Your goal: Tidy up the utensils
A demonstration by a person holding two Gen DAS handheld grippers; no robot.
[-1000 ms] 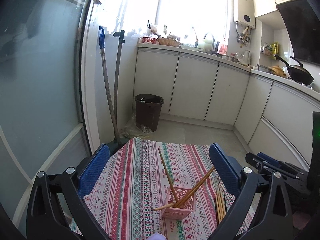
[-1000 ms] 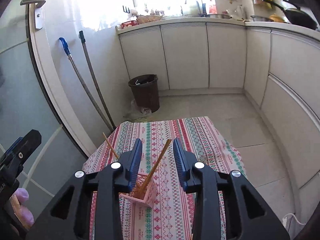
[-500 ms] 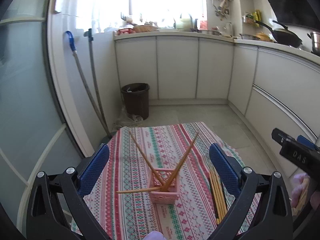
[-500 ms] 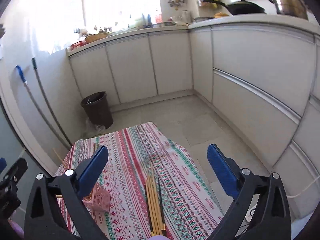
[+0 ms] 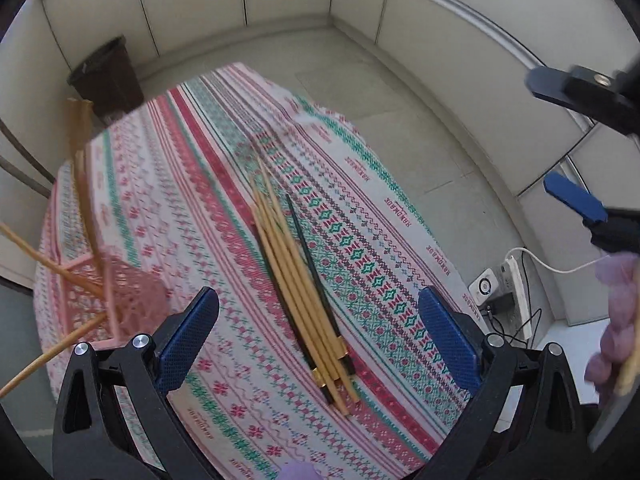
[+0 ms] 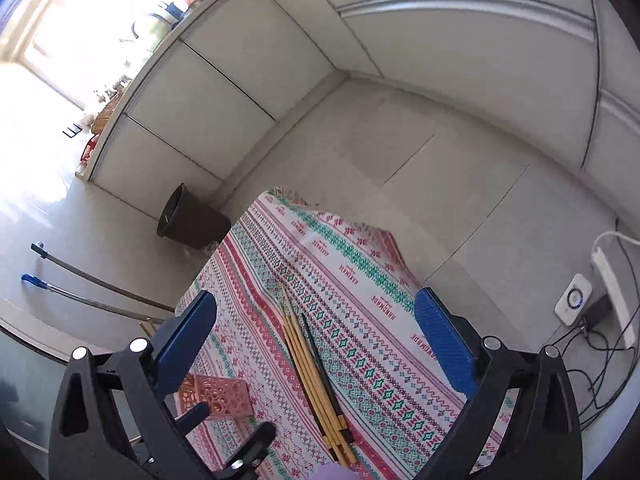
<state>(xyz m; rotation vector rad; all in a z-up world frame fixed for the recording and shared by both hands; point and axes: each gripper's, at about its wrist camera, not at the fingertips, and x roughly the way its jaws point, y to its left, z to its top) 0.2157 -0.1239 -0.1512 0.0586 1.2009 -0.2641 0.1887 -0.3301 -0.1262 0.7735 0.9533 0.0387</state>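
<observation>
A bundle of light wooden and dark chopsticks (image 5: 304,280) lies lengthwise on the patterned tablecloth (image 5: 380,216). My left gripper (image 5: 318,312) hangs open above the bundle's near half, with nothing between its blue pads. To the left stands a pink basket (image 5: 120,300) with three chopsticks (image 5: 84,208) leaning out, blurred. My right gripper (image 5: 560,144) is in the air at the upper right, open. In the right wrist view that gripper (image 6: 316,316) is open and empty over the same chopsticks (image 6: 316,380), with the basket (image 6: 218,394) at the lower left.
A dark bin (image 6: 188,220) stands on the floor beyond the table's far corner. Two long handles (image 6: 100,292) lean at the left. A power strip with cables (image 6: 612,292) lies on the floor at the right. White cabinets (image 6: 248,68) line the walls. A gloved hand (image 5: 616,320) shows at the right.
My right gripper opened from a narrow gap to wide. Both grippers tipped down and swung right, from the basket to over the chopstick bundle. The left stayed open.
</observation>
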